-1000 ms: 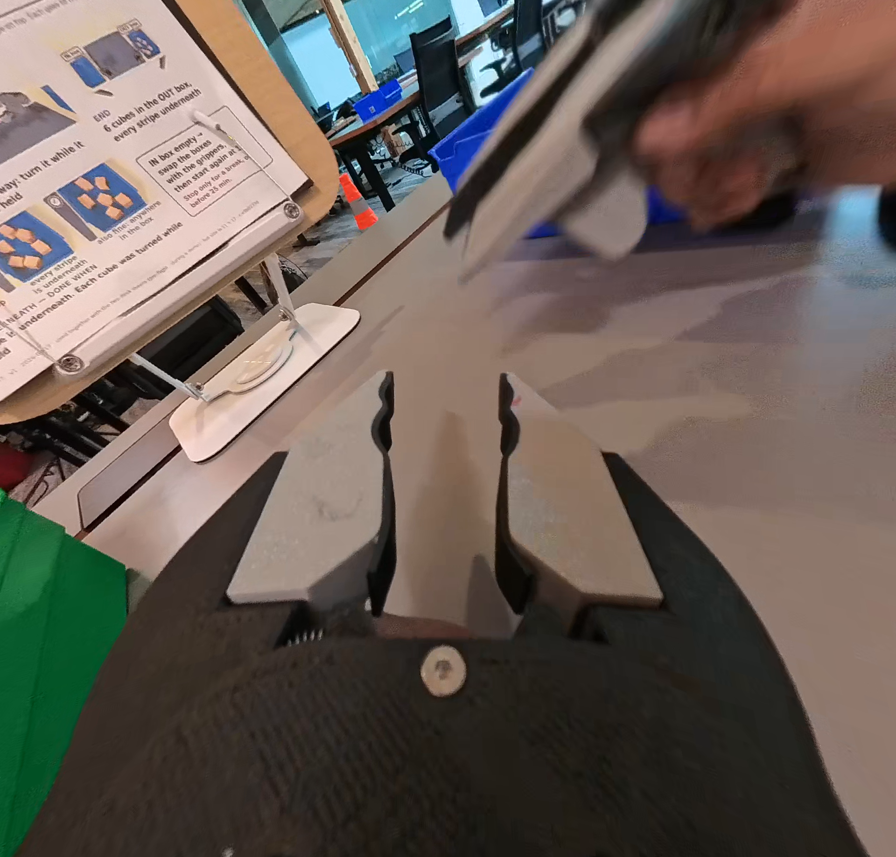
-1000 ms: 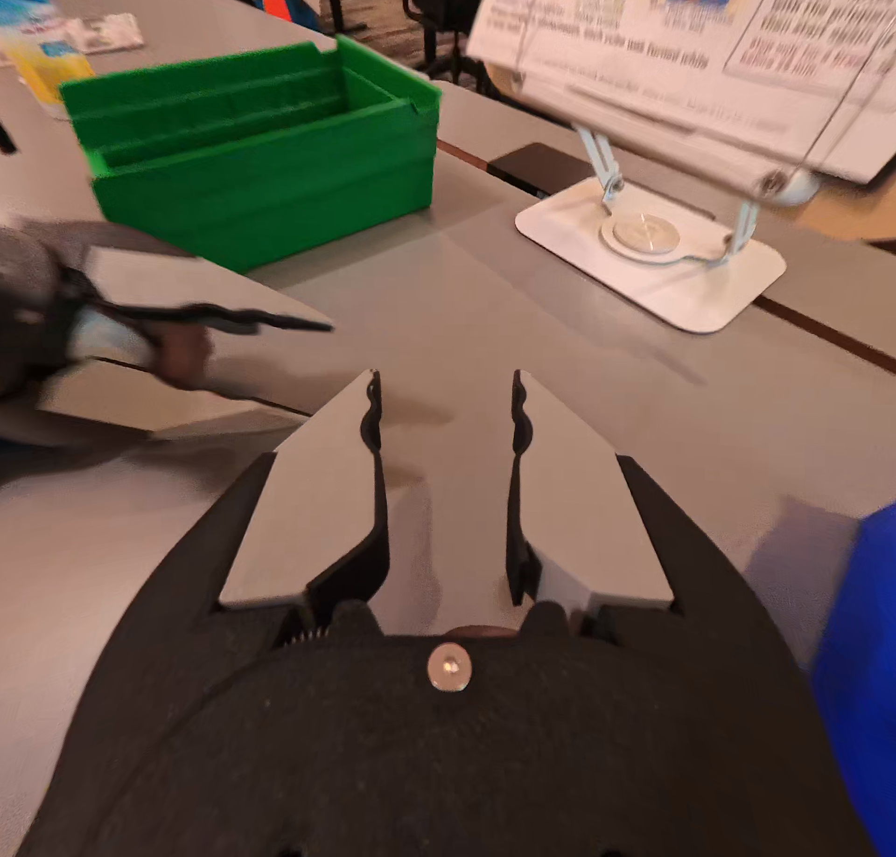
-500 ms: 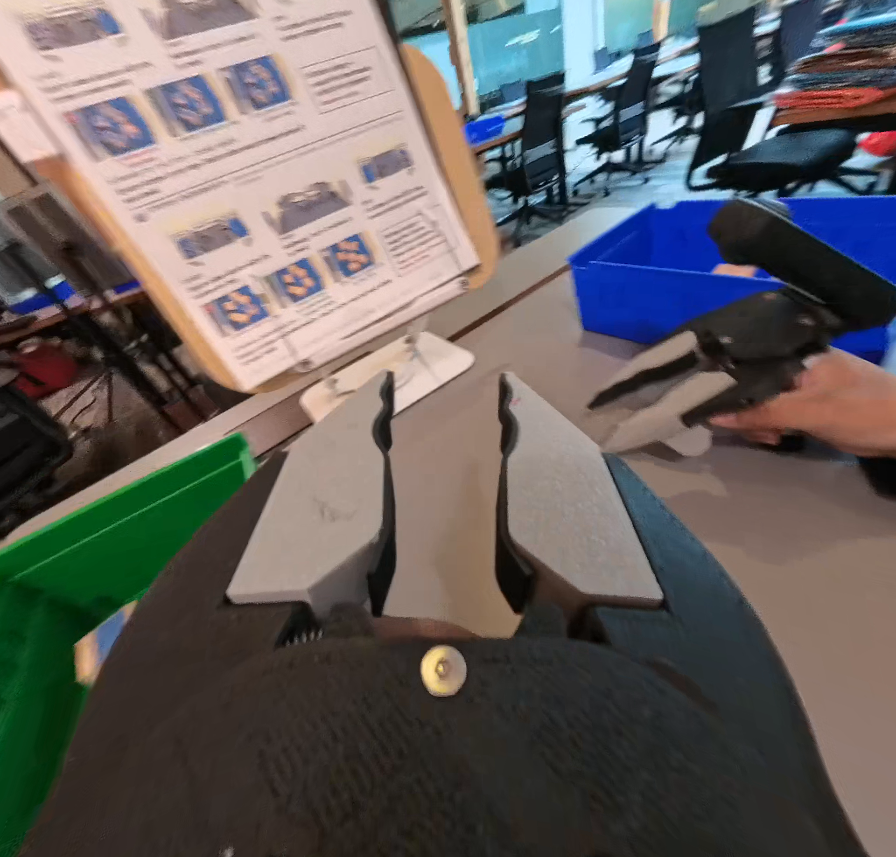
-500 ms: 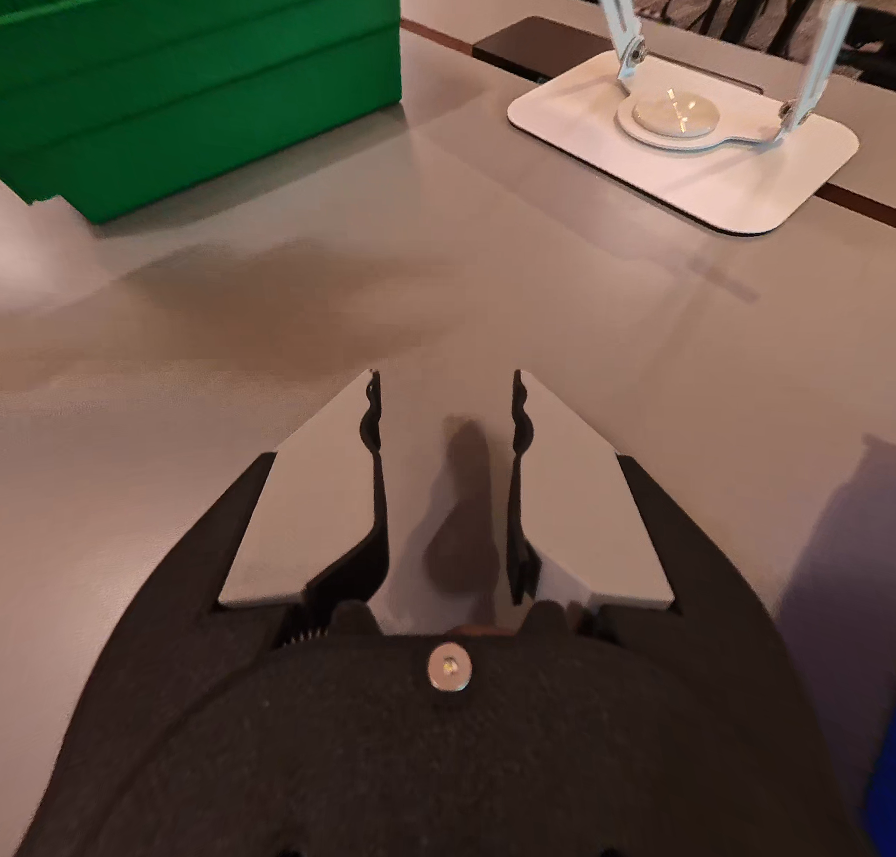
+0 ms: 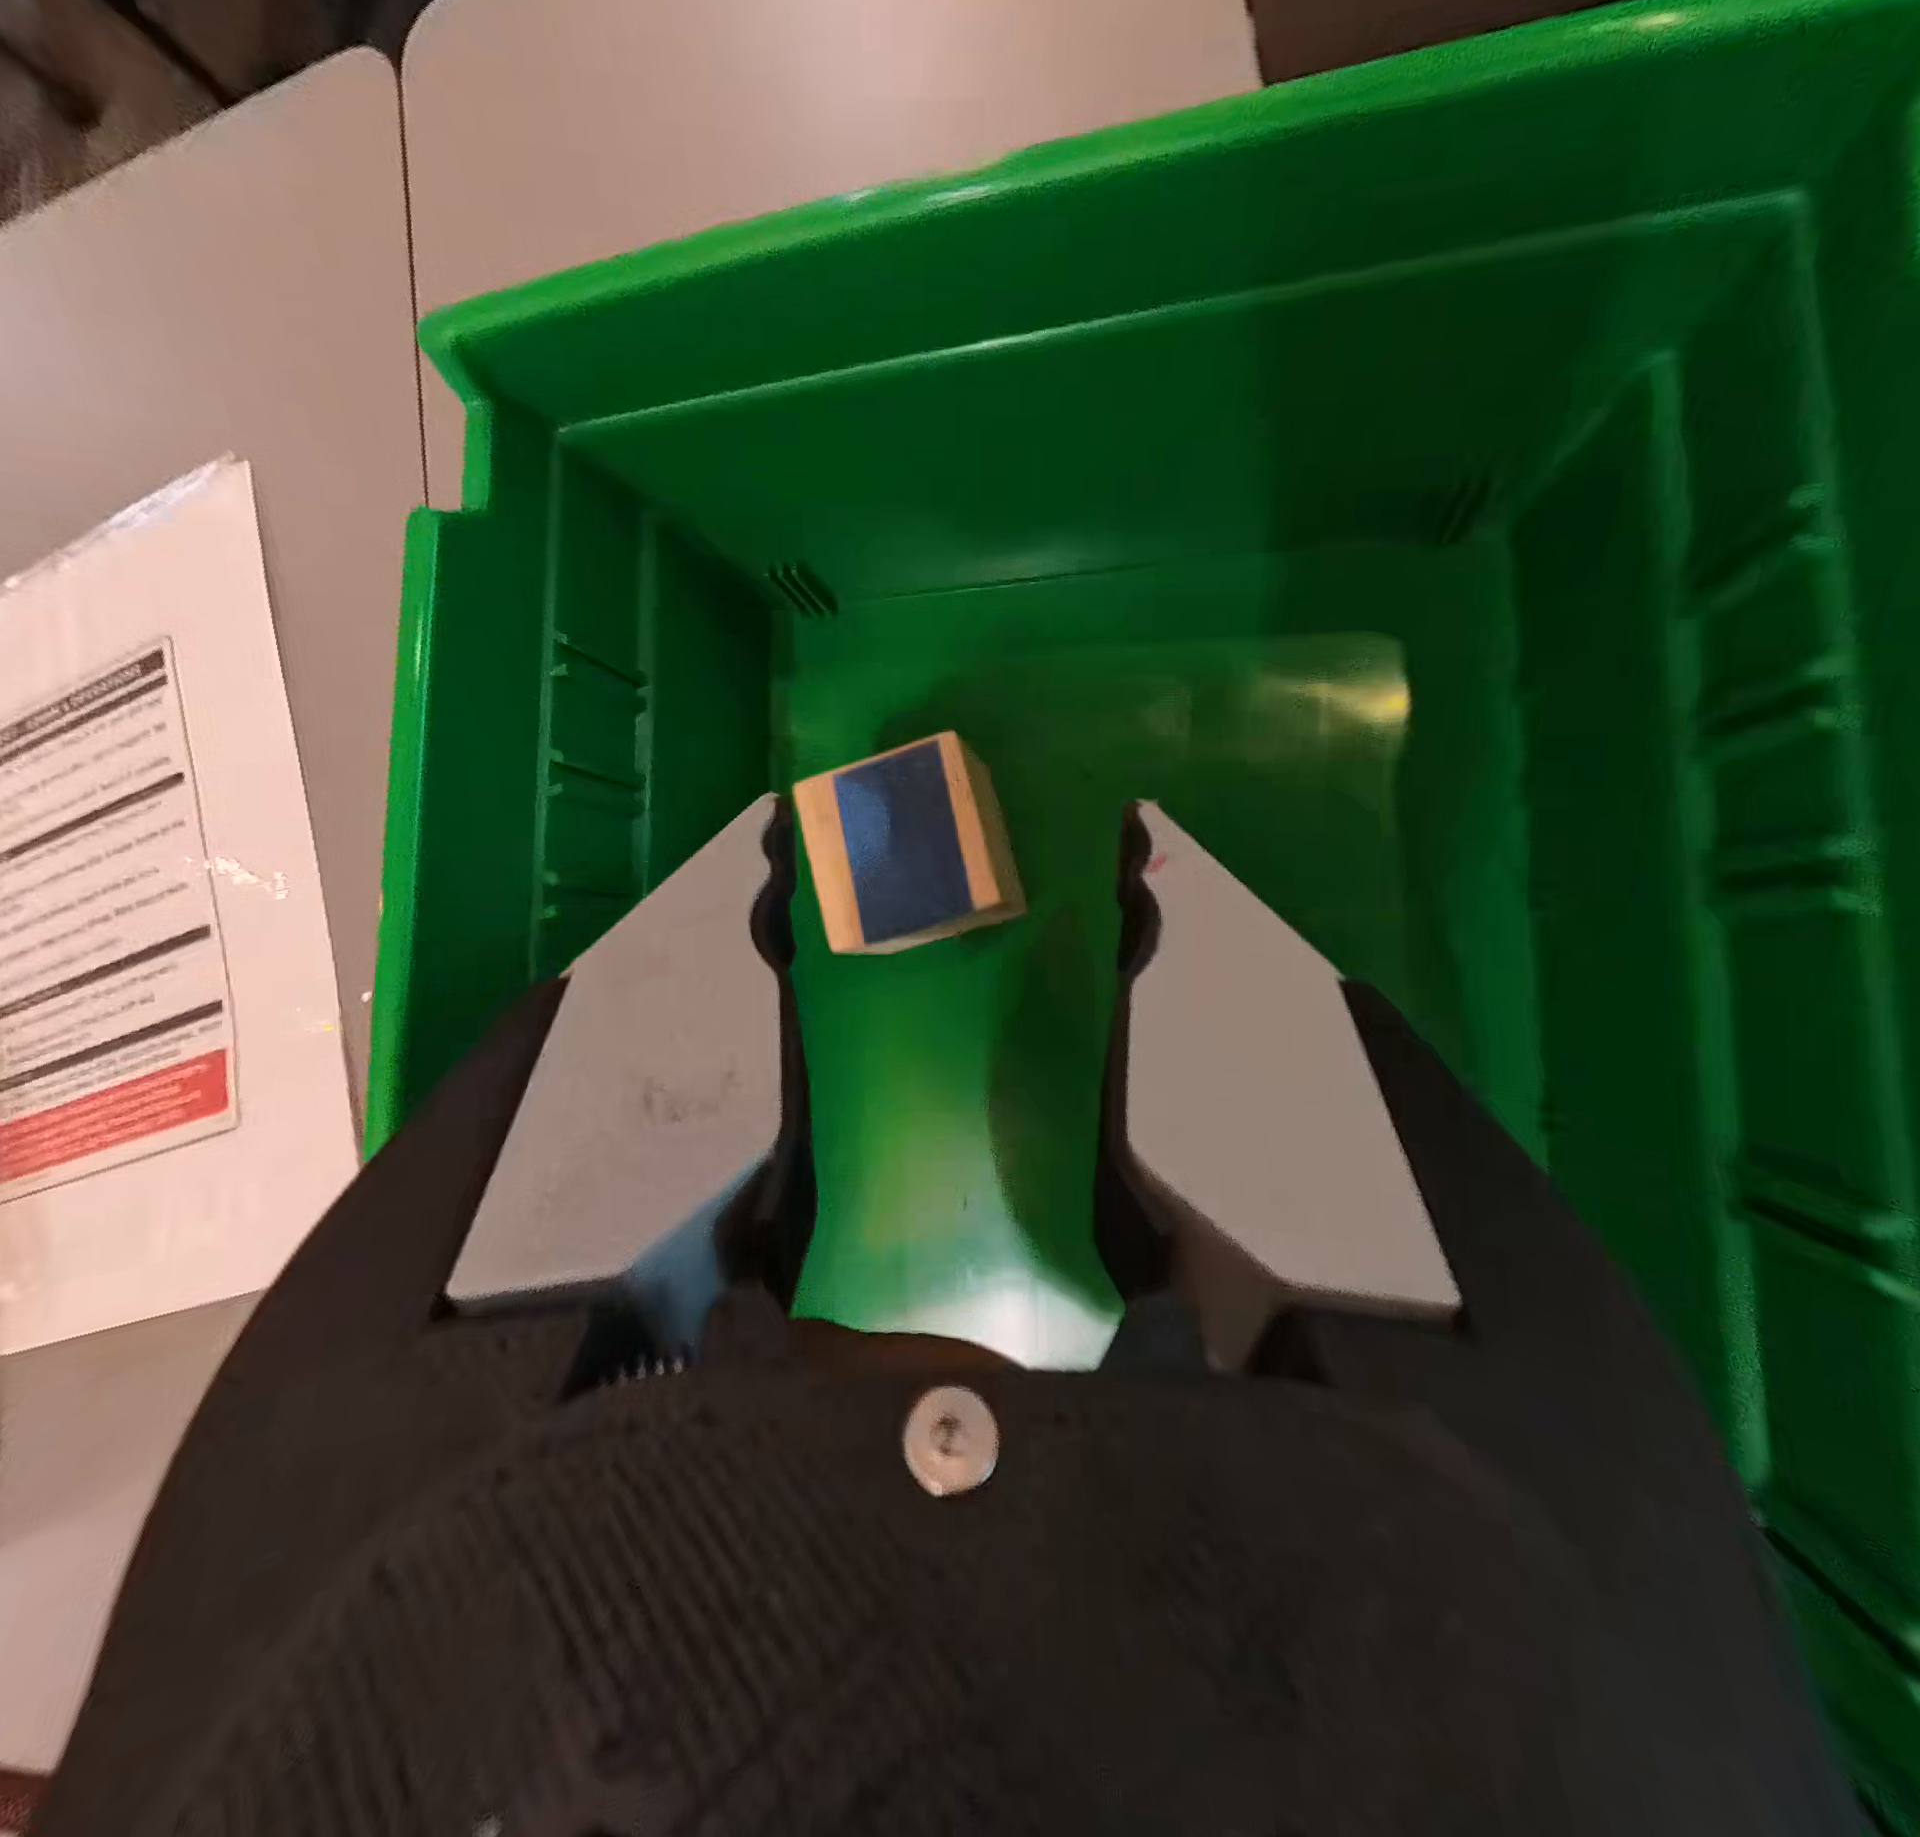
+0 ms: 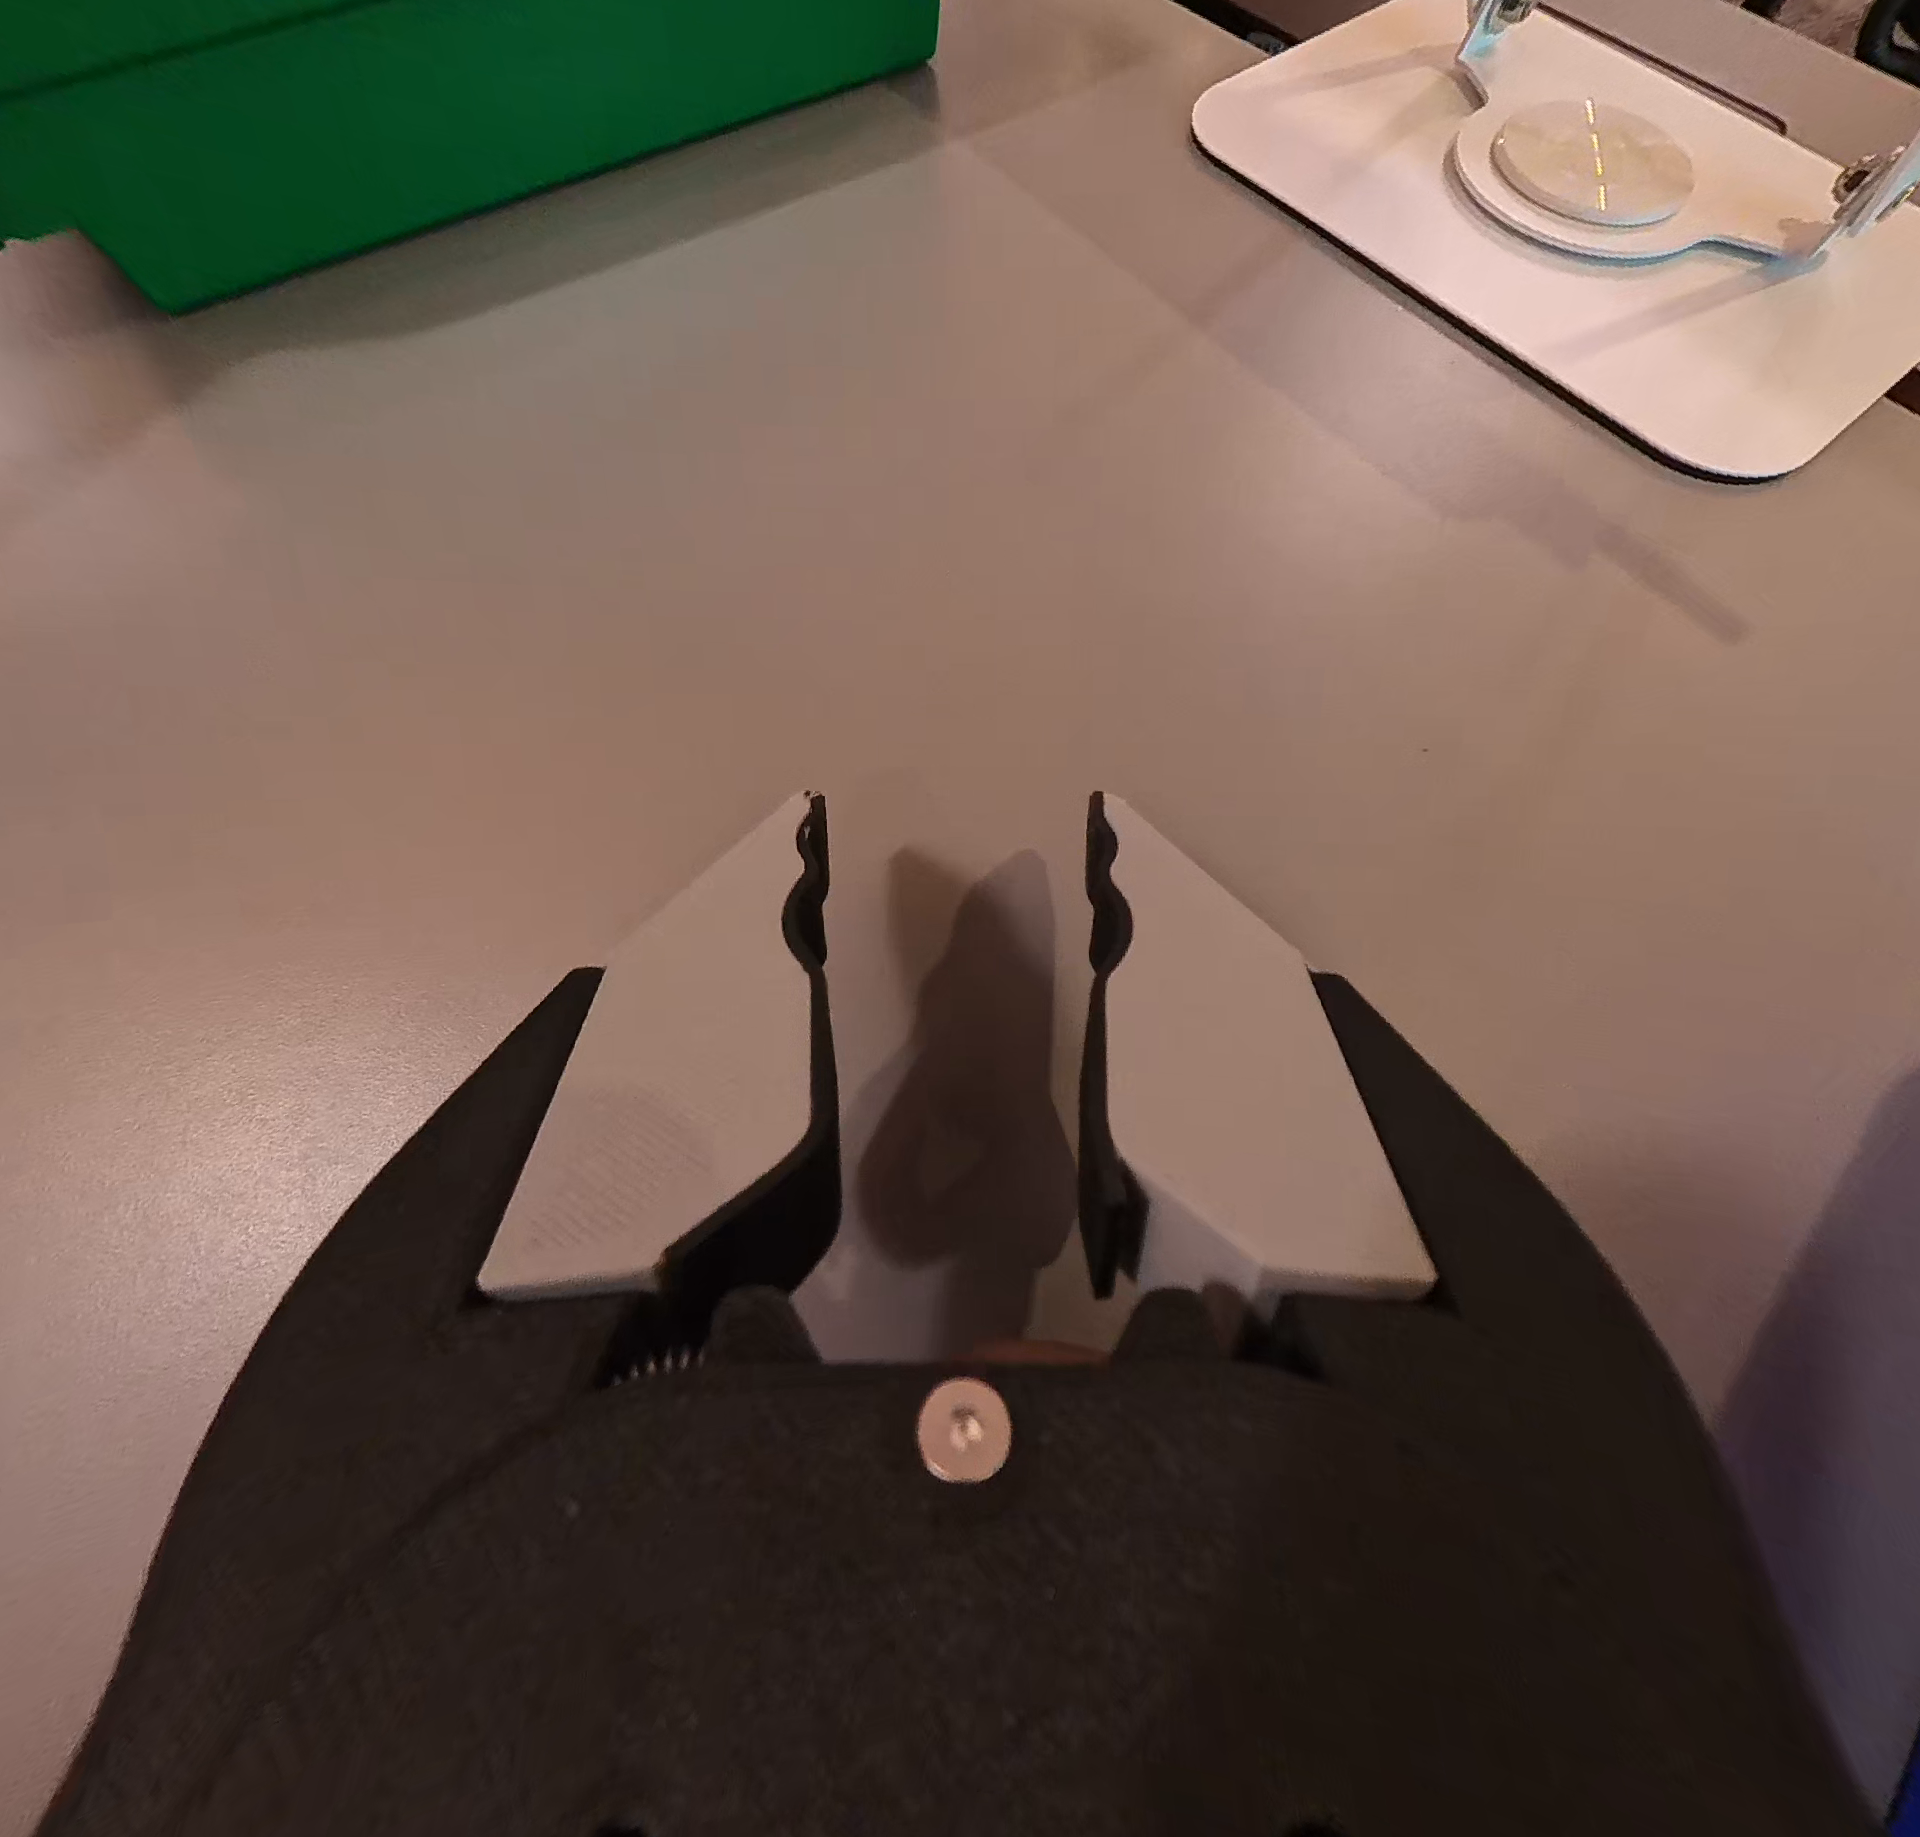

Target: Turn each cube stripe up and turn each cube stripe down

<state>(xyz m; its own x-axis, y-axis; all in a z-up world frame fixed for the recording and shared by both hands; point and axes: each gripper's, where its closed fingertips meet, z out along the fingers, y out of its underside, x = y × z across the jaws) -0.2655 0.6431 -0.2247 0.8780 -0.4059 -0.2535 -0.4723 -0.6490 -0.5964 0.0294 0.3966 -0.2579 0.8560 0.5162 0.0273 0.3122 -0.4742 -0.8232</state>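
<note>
cube | wooden, blue stripe up | slightly skewed | on green bin floor

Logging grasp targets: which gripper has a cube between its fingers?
The left gripper: open over the green bin, with the blue-striped wooden cube between its fingers, ungripped. The right gripper is open over bare grey table.

this looks like an office or lab workspace set up for a bench trial. a plain grey bench with seams between its sections carries a green plastic bin of the stackable storage kind, a laminated printed sheet lying flat beside it, and the white base of a metal document stand. no household furnishings show, only work gear.
</note>
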